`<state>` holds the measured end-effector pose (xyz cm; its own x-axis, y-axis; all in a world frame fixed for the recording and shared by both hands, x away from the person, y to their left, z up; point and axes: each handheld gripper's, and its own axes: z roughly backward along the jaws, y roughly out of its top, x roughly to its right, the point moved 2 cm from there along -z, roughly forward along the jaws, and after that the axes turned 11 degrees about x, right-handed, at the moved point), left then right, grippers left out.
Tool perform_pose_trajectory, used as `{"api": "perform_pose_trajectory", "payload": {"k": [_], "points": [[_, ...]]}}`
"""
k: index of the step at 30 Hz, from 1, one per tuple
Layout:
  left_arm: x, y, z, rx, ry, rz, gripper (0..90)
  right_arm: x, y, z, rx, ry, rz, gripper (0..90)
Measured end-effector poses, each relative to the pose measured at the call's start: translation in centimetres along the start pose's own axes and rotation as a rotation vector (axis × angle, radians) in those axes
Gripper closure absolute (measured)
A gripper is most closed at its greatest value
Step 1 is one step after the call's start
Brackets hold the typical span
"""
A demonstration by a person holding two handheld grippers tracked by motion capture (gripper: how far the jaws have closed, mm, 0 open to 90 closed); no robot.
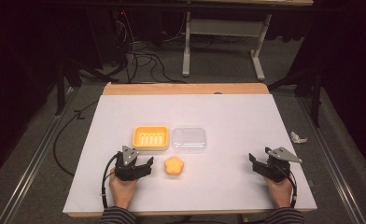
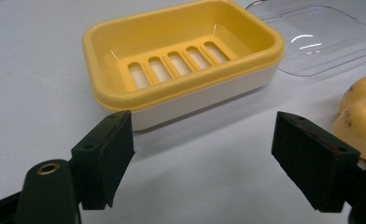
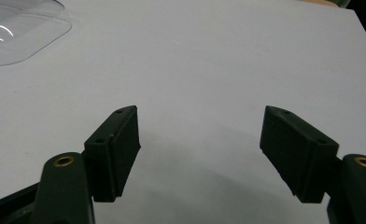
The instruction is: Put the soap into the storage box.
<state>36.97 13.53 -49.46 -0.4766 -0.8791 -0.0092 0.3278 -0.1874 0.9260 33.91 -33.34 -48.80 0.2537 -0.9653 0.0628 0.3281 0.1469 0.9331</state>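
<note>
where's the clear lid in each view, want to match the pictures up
High view: the clear lid lies mid-table, just right of the yellow soap dish.
Left gripper view: top right corner, behind the dish.
Right gripper view: top left corner, cut by the edge.
Shared landmark: the white table top.

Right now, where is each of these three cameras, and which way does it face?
High view: above the person's side, facing forward and down on the table; both forearms, left gripper, right gripper.
Left gripper view: on that gripper, facing the soap dish; open jaws.
Right gripper view: facing bare table; open jaws.
Shared: clear lid.
</note>
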Motion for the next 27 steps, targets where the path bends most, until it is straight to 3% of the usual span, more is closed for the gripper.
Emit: {"api": "perform_pose_trajectory", "payload": {"k": [5,16,20,27], "points": [[-0.29,-0.02,-0.05,-0.003,-0.008,0.03,22.0,0.01,-0.01,0.02,0.001,-0.001,0.001,28.8],[-0.09,-0.03,0.08,0.014,0.0,0.014,22.0,0.15,-0.02,0.02,-0.002,-0.001,-0.014,28.8],[-0.2,-0.02,0.21,0.025,-0.002,0.026,22.0,0.15,-0.02,0.01,-0.004,0.002,-0.014,28.9],[-0.23,0.08,-0.03,0.0,-0.008,0.025,21.9,0.14,0.0,0.01,-0.002,0.0,-0.01,28.8]]}}
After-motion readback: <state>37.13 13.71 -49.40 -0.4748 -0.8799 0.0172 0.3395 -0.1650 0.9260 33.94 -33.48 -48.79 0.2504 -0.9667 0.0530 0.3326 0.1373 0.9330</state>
